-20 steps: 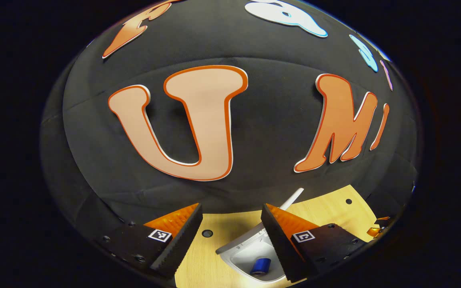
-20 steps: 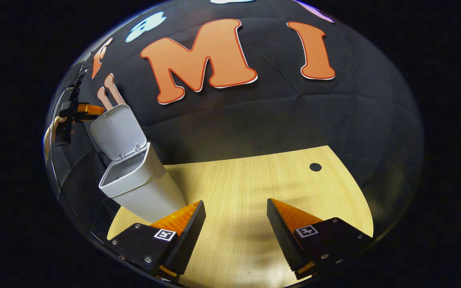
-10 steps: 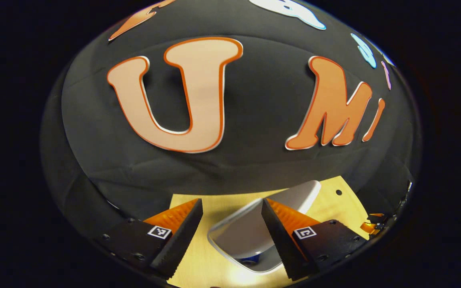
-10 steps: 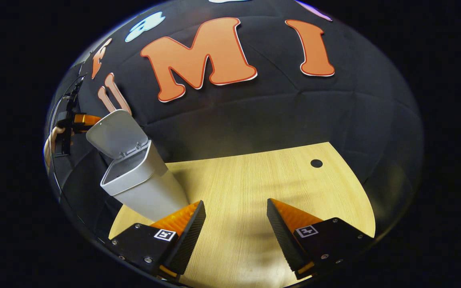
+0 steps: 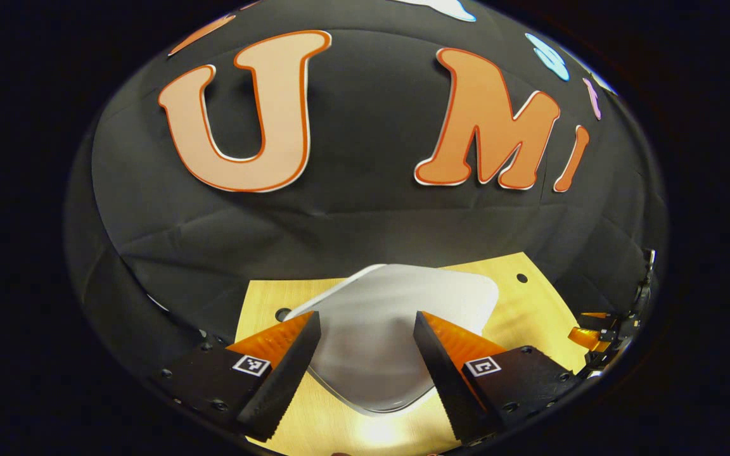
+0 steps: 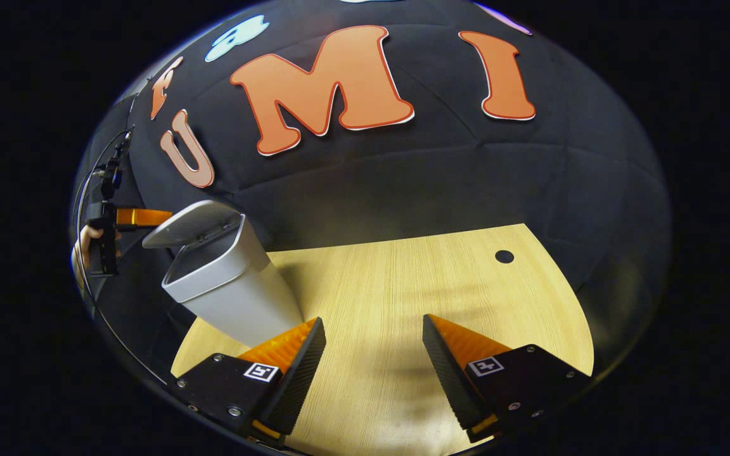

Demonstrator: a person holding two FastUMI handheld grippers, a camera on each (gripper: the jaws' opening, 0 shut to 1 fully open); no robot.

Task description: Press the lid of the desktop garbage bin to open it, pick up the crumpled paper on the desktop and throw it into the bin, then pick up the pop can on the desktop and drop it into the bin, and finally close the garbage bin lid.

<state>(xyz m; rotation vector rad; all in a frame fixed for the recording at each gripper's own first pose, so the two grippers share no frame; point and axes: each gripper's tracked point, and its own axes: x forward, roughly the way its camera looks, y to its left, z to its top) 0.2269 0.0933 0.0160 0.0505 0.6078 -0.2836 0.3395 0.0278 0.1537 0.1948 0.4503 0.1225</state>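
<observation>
The left gripper (image 5: 365, 354) hovers over the bin's lid (image 5: 390, 329), fingers spread wide and holding nothing; the lid (image 6: 191, 223) sits partly lowered over the bin (image 6: 225, 285). Pressing flat near the front edge should latch it. The right gripper (image 6: 374, 364) waits above the worktop (image 6: 416, 278), wide open and empty.

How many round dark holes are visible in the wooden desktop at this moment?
2. One round dark hole sits left of the white plastic bin lid; another near the light wooden desktop's far right edge. The bin may hide more.
</observation>
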